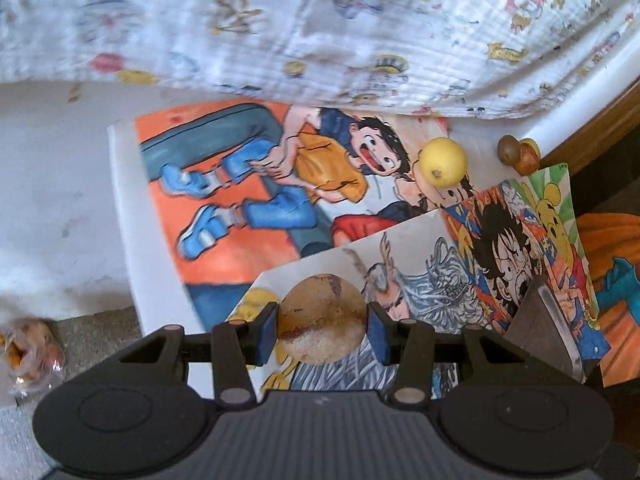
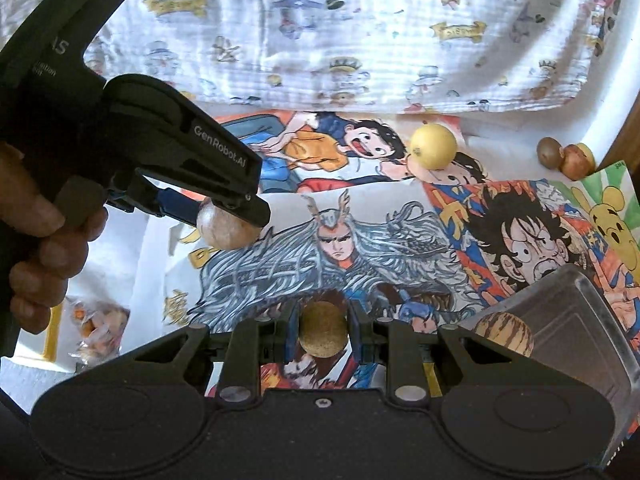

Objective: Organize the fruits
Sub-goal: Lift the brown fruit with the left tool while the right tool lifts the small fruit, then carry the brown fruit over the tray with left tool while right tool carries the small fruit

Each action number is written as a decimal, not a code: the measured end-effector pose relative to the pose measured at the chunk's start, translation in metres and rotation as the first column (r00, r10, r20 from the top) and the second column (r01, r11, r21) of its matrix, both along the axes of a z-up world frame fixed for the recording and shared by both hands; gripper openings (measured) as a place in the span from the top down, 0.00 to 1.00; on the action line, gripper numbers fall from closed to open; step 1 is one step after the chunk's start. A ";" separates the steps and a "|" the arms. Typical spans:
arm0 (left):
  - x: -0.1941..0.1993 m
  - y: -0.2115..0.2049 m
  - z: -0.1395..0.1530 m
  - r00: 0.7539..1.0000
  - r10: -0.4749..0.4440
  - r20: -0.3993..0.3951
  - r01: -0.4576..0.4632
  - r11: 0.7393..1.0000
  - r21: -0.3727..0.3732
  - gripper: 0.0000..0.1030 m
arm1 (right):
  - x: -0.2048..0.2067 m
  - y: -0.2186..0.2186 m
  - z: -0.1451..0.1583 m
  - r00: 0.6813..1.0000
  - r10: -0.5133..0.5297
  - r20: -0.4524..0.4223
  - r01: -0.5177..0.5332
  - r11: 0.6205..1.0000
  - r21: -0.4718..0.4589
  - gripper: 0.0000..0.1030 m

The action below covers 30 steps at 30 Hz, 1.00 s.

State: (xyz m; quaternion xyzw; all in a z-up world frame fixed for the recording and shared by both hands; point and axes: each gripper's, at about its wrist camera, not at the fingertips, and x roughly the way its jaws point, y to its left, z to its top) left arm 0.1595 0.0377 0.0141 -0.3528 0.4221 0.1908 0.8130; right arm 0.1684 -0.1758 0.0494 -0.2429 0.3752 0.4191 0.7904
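Now both grippers carry fruit: left gripper (image 1: pixel 323 327) clamps a russet round fruit (image 1: pixel 322 317), right gripper (image 2: pixel 323 334) a smaller brown one (image 2: pixel 323 330); lower each gently into the clear tray (image 2: pixel 576 320).

Ahead of the left fingers (image 1: pixel 276 330): flat drawings, open passage up to the yellow fruit (image 1: pixel 443 162). Past that, the hanging printed cloth (image 1: pixel 320 36) closes off the far side. Right of the fingers, the clear container (image 2: pixel 576 320) stands close, a brown fruit (image 2: pixel 506 334) inside. Two small brown fruits (image 1: pixel 518 154) sit far right, touching. Left of the fingers, a plastic bag (image 1: pixel 32 350) lies well apart.
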 end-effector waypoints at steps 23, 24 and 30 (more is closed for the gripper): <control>-0.029 -0.031 0.014 1.000 -0.003 -0.007 0.003 1.000 -0.006 0.51 | -0.005 -0.025 0.019 1.000 0.006 -0.012 -0.006 1.000 0.022 0.73; -0.027 -0.032 0.015 1.000 -0.008 -0.005 0.008 1.000 -0.004 0.51 | -0.005 -0.026 0.020 1.000 -0.001 -0.012 0.001 1.000 0.026 0.73; -0.016 -0.042 0.018 0.998 -0.063 -0.014 0.063 0.998 0.007 0.51 | -0.004 -0.042 0.023 0.998 -0.065 -0.018 0.065 0.997 0.046 0.73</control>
